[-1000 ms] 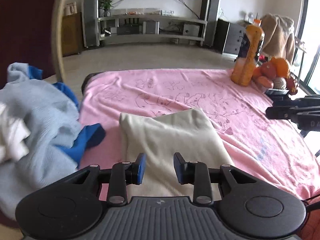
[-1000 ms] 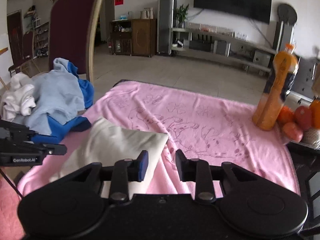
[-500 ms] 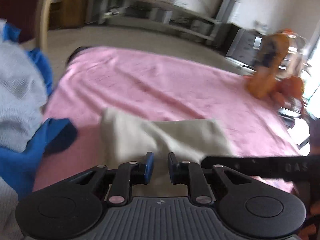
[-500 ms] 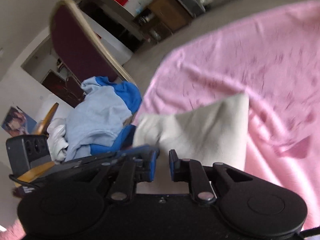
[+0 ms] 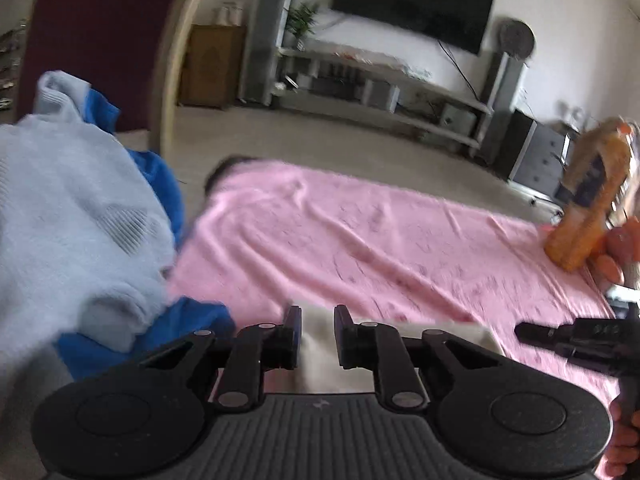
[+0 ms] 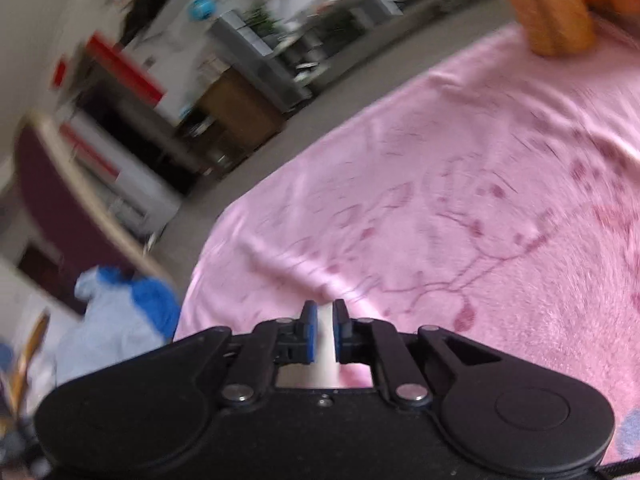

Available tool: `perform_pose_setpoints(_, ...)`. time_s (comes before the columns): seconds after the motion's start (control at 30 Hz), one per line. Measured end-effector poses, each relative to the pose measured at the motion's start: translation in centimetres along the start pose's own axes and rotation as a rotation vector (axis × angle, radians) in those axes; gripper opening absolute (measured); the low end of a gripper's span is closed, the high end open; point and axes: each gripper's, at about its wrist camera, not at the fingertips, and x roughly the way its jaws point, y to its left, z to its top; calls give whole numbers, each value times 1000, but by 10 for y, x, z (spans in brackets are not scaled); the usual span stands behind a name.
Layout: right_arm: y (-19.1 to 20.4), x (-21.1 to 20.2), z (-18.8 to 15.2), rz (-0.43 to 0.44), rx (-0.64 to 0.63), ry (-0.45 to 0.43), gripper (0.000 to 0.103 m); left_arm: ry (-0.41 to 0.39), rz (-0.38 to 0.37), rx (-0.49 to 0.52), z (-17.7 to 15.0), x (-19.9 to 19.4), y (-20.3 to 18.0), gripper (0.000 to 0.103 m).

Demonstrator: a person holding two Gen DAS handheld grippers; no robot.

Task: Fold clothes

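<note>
One cream folded garment (image 5: 320, 354) lay at the near edge of the pink blanket (image 5: 380, 248) on the worktop, flat, plain, mostly hidden behind the tongs; its visible strip ran left-right. Left tongs (image 5: 317, 330) sat apart, cloth between the fingers, grip unclear. Right tongs (image 6: 324, 334) were nearly together, clamped on a cream fold (image 6: 325, 354). Pale blue and royal blue clothes (image 5: 76, 216) were heaped left, beside a chair (image 5: 104, 36). Orange bottle (image 5: 588, 200) stood far right.

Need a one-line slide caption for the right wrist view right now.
Right tool pinching the cream cloth over the pink blanket, frame motion-blurred.
</note>
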Motion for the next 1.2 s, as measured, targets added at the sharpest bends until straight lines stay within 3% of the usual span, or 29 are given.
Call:
perform_pose_setpoints(0.2, 24, 17, -4, 165, -52, 131, 14, 72, 12, 6, -5, 28, 3, 15)
perform_pose_setpoints(0.3, 21, 27, -6, 98, -37, 141, 15, 112, 61, -18, -6, 40, 12, 15)
perform_pose_setpoints(0.4, 17, 36, -9, 28, -21, 149, 6, 62, 200, -36, -2, 32, 19, 16)
perform_pose_setpoints(0.5, 9, 9, -2, -57, 46, 21, 11, -20, 235, -50, 7, 3, 23, 16)
perform_pose_setpoints(0.57, 8, -11, 2, -88, 47, -36, 19, -19, 217, -11, 4, -14, 18, 19)
perform_pose_setpoints(0.73, 25, -58, 0, -126, -52, -49, 19, 13, 155, 109, -7, -54, 4, 23)
perform_pose_setpoints(0.77, 29, -69, -1, -118, -61, -53, 19, 19, 143, 133, -9, -62, 1, 29)
perform_pose_setpoints(0.9, 48, -103, 0, -94, -54, -51, 19, 51, 92, 214, -21, -94, -6, 30)
perform_pose_setpoints(1.03, 72, -123, -17, -52, -23, 20, 39, 154, 27, 137, -54, -107, 13, 32)
perform_pose_setpoints(1.13, 89, -137, -42, -30, -5, 69, 40, 217, -6, 82, -73, -110, 22, 23)
perform_pose_setpoints(1.2, 95, -132, -63, -27, -4, 101, 38, 219, -35, 78, -76, -110, 22, 19)
